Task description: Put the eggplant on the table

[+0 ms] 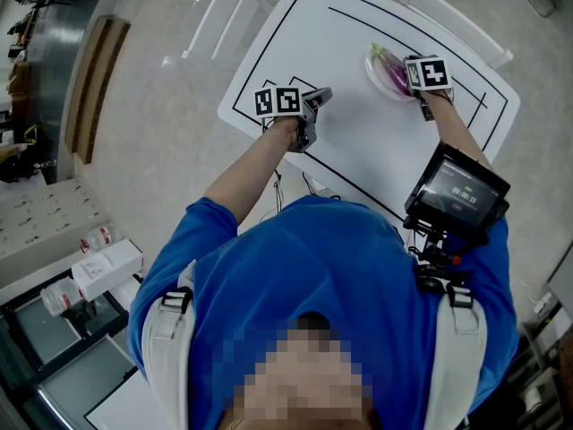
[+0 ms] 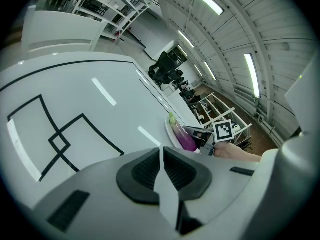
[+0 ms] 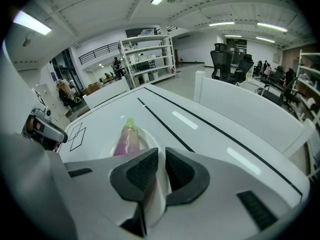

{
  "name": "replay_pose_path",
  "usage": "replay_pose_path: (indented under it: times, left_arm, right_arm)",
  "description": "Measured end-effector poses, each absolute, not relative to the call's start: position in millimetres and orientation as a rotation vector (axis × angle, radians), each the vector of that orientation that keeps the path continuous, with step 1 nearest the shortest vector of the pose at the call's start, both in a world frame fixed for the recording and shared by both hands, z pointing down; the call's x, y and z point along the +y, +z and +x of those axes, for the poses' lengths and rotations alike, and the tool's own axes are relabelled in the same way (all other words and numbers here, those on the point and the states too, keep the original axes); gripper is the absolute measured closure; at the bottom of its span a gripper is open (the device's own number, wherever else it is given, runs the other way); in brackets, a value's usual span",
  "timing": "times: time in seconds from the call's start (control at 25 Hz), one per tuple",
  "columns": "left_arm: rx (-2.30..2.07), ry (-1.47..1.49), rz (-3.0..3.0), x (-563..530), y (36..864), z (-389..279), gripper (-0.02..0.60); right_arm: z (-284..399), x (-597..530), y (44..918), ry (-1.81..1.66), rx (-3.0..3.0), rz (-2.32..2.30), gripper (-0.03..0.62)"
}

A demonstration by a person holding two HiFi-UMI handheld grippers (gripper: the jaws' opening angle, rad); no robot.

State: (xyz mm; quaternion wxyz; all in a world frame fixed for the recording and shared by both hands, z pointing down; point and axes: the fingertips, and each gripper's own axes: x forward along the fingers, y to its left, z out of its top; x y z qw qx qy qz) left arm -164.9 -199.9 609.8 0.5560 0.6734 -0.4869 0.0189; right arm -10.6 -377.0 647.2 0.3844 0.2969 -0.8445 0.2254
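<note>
A purple eggplant with a green stem lies on a small white plate at the far right of the white table. My right gripper hovers at the plate's near edge, jaws shut with nothing in them. In the right gripper view the eggplant lies just ahead and left of the right gripper, on the plate. My left gripper is shut and empty over the table's left part. The left gripper view shows the left gripper, with the eggplant far ahead to the right.
Black lines and small squares mark the tabletop. White chairs stand at the far side and the left side. A small screen hangs at the person's chest. A cart with boxes is on the floor at the left.
</note>
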Motion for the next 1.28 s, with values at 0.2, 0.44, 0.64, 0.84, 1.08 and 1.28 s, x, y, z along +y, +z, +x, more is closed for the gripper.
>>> replay_pose_path:
  times: [0.2,0.44,0.64,0.84,1.08,1.28]
  left_arm:
    - [-1.149,0.042,1.585,-200,610,-165,0.552]
    - [-1.147,0.031,1.582,-202,610,-165,0.554]
    - [-1.139,0.024,1.583,-207,614,-165,0.553]
    - [-1.119,0.02,1.604,-209,606,-159,0.554]
    - [-1.085,0.017,1.651,-214,594,-146,0.554]
    - [-1.074,0.008,1.675,-227,595,-142,0.554]
  right_arm:
    - [-11,-377,647,0.571,-2.152,0.752,0.56]
    - [-8,-381,646,0.58,-2.156,0.768,0.56]
    - [-4,-389,637,0.58,-2.192,0.82,0.562]
    - [5,-383,622,0.58,-2.198,0.863,0.562]
    - [25,-368,609,0.597,-2.199,0.921,0.562]
    - [39,-364,607,0.64,-2.199,0.982,0.562]
